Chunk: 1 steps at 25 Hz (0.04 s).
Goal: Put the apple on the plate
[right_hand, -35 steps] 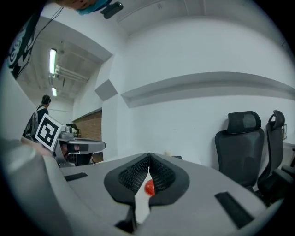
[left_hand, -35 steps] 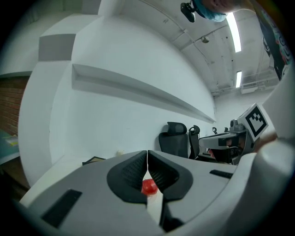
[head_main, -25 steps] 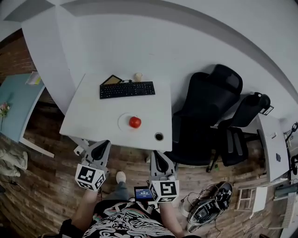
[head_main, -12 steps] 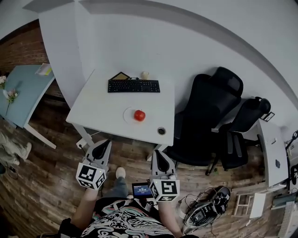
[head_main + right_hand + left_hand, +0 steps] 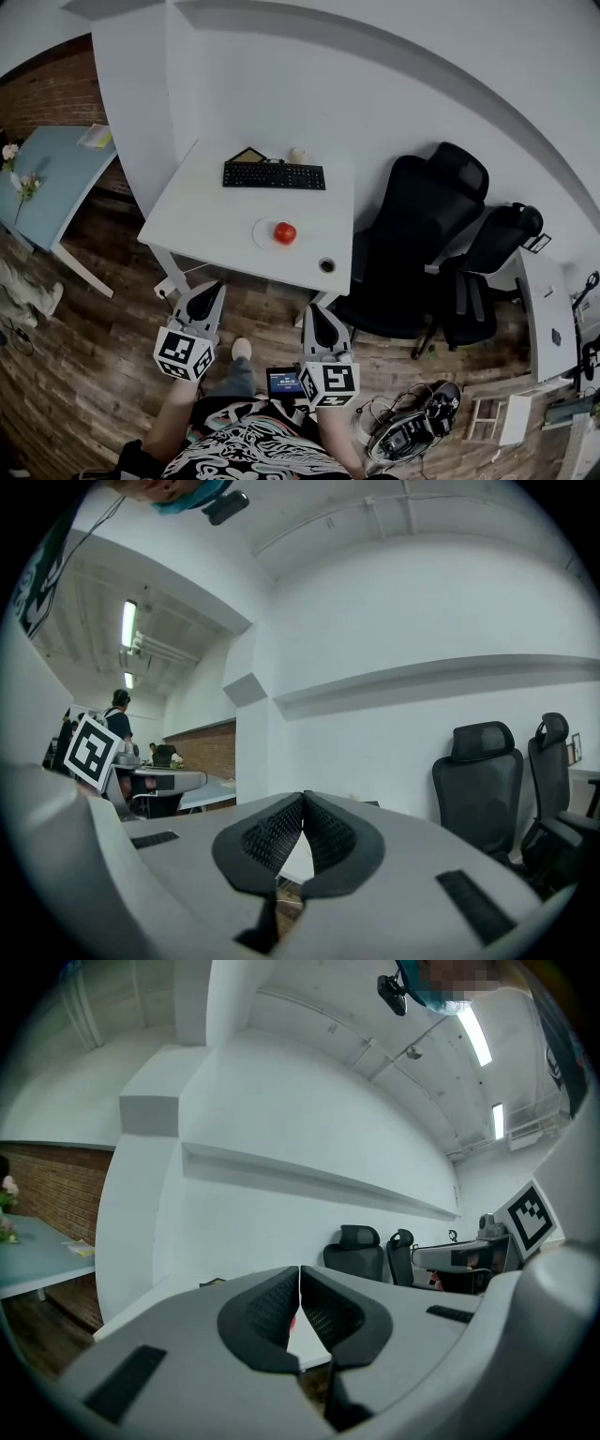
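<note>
**Head view only:**
- Red apple [image 5: 285, 232], resting on a round white plate [image 5: 261, 234], near the front middle of a white rectangular table [image 5: 211, 220].
- Black keyboard [image 5: 274, 175] at the apple's 12 o'clock.
- Small dark-centred cup [image 5: 326, 265] at the apple's 4 o'clock.

**Gripper views only (jaw state):**
- Left gripper [image 5: 209, 289]: grey jaws pressed together, nothing clamped.
- Right gripper [image 5: 316, 310]: jaws likewise together, empty.
- The right gripper view adds a brick wall [image 5: 202, 747] and people [image 5: 120, 712] at 9 o'clock, and black high-backed office chairs [image 5: 480, 771] at 3 o'clock.

**Placement:**
- Both grippers are held over the wooden floor [image 5: 112, 375], short of the table.
- The apple is well apart from them, at 1 o'clock from the left gripper and 11 o'clock from the right.
</note>
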### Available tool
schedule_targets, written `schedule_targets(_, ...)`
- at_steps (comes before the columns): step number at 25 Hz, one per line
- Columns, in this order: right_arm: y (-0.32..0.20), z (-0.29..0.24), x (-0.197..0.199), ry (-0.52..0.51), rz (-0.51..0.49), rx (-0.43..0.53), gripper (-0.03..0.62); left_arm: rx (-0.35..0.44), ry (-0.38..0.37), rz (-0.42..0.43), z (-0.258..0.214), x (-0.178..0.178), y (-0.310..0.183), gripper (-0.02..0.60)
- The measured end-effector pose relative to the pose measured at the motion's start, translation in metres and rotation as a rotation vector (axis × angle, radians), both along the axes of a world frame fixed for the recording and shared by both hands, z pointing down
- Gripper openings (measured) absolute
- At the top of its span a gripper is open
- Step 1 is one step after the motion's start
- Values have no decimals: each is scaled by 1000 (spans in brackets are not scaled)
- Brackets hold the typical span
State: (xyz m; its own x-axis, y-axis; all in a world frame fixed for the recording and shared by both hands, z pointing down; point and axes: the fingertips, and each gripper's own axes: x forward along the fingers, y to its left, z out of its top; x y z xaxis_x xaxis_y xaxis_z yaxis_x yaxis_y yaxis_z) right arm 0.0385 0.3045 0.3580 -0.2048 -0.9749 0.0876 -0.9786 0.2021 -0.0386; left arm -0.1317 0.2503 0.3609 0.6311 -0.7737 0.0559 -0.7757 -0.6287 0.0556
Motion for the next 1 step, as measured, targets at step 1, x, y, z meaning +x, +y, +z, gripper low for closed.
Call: schedule_targets(1,2,1,-1,-1,-1,-4,28,-2,0,0,1,-1,2,20)
